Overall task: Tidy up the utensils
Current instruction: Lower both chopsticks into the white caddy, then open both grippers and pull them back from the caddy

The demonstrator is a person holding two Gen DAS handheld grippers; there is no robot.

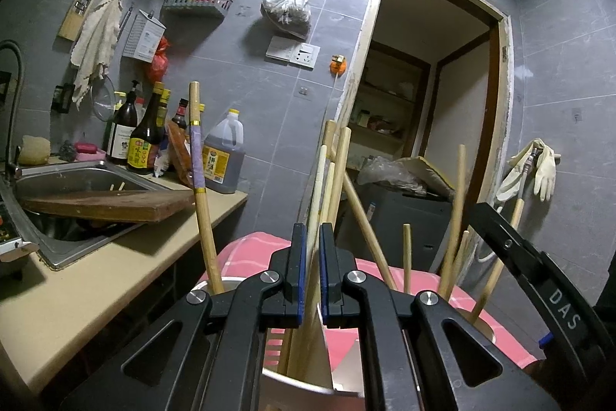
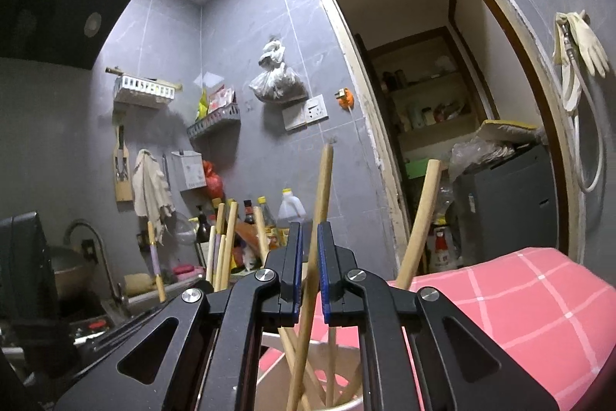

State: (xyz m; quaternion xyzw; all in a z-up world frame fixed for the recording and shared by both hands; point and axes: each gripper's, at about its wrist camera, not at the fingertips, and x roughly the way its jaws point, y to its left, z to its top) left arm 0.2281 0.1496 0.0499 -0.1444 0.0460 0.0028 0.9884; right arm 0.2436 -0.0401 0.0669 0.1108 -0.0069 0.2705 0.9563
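Left wrist view: left gripper (image 1: 312,270) was clamped on a pale chopstick (image 1: 318,203) w/ others, over a white holder (image 1: 304,382). Right gripper (image 2: 309,270) pinched one wooden chopstick (image 2: 318,214) above its cup (image 2: 346,405), on pink checked cloth (image 2: 519,303).

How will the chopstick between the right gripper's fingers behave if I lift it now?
The chopstick looks like rigid wood, so probably stiff and light. Its smooth round shaft may pivot in the right gripper. Other sticks cross it in the holder, so they may shift.
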